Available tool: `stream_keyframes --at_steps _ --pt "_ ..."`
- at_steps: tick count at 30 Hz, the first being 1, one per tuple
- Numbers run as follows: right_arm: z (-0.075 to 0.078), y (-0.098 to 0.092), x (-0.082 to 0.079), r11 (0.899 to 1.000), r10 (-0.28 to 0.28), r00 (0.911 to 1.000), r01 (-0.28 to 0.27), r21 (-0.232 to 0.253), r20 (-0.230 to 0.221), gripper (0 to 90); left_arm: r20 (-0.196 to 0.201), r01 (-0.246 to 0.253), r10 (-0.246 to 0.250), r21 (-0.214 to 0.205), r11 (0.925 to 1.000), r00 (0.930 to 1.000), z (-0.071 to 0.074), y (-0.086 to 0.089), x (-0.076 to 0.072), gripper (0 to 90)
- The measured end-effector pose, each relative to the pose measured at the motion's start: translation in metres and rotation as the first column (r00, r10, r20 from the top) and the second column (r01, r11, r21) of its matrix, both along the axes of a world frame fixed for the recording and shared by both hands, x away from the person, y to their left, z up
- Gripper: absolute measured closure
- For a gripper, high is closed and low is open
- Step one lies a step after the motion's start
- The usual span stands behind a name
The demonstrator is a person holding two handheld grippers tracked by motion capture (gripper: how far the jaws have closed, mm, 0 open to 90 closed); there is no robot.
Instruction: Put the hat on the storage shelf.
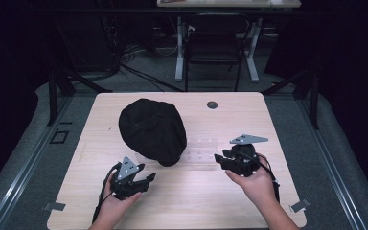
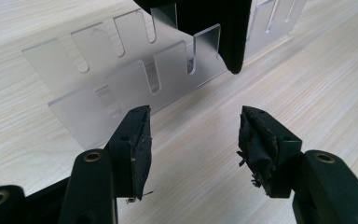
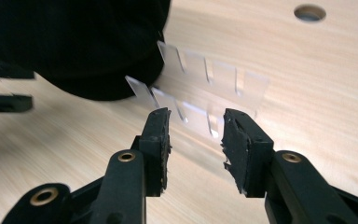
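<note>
Left gripper (image 2: pixel 193 135) and right gripper (image 3: pixel 196 135) both spread, nothing between; clear slotted rack (image 2: pixel 135 74) beside black cap (image 1: pixel 152 129)

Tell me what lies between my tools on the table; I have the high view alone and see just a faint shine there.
Observer: A clear plastic rack with two slotted walls stands there.
Operator: Report the left tool's jaws.
Observer: The left tool is open, nothing between its pads, pointed at the rack.
Operator: Now the right.
Observer: The right tool is open and empty too, with the rack just beyond its tips.
</note>
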State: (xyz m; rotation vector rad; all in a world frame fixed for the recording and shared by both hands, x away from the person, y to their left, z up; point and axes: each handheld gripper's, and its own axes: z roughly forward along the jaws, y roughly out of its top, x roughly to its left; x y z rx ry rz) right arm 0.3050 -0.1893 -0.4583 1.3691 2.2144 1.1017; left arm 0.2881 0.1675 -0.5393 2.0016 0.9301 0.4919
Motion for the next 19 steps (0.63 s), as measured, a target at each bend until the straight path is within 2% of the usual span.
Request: stream_keyframes --at_steps 5,10,14,19 --pt "-0.021 -0.007 -0.006 0.999 -0.026 0.9996 0.027 -0.02 0.004 60.7 0.003 0.003 -0.003 0.015 0.9999 1.0 -0.001 0.002 0.0 44.4" --pt "-0.037 -0.013 -0.011 0.999 -0.049 0.9988 0.049 -0.003 0.008 60.5 0.008 -0.006 0.006 0.0 1.0 0.9999 -0.001 0.004 0.001 44.4" --pt "-0.044 -0.017 -0.014 0.998 -0.055 0.9983 0.056 -0.01 0.02 60.4 0.008 -0.01 0.01 -0.008 0.9999 0.9999 -0.002 0.005 0.0 44.5" --pt "-0.053 -0.028 -0.022 0.995 -0.095 0.9934 0.093 0.033 0.065 59.2 0.018 0.003 -0.003 -0.01 0.9999 0.9998 -0.002 0.002 -0.001 44.8"
